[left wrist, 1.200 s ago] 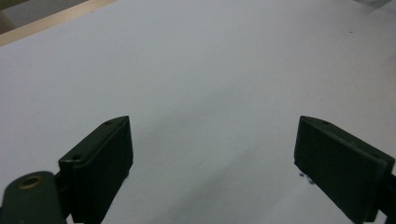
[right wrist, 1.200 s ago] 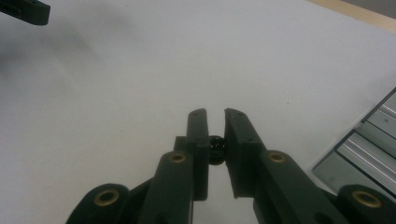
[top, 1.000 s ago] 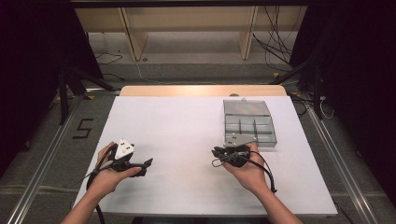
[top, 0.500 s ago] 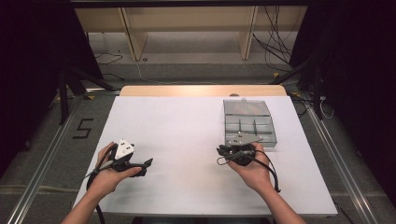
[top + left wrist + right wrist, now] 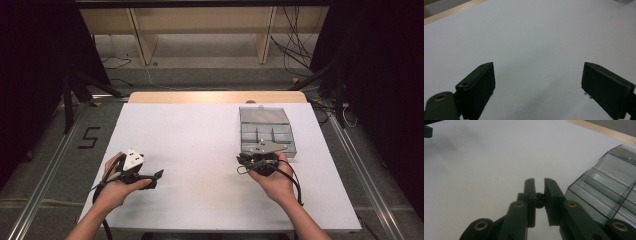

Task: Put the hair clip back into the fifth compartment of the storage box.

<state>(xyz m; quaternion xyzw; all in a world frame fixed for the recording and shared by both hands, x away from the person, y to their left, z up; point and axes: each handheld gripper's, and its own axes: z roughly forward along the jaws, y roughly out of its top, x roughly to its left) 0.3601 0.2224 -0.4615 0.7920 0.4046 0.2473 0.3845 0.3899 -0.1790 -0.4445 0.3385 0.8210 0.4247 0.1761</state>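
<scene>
The right gripper point(image 5: 539, 185) is clenched on a small dark round bit point(image 5: 539, 196), prob a bead or screw, pinched deep between the pads, not at the tips. It hangs just beside the near left corner of the clear compartment box point(image 5: 604, 185), which sits at the table's point(image 5: 200, 130) far right w/ its lid flipped back, so I'd guess the bit is meant for one of the cells. The left gripper point(image 5: 537, 82) sits released, jaws wide over bare tabletop, nothing between them; prob just parked out of the way. What the bit actually is: too small and dark to tell. Whether the cells hold anything, can't tell thru the glare
</scene>
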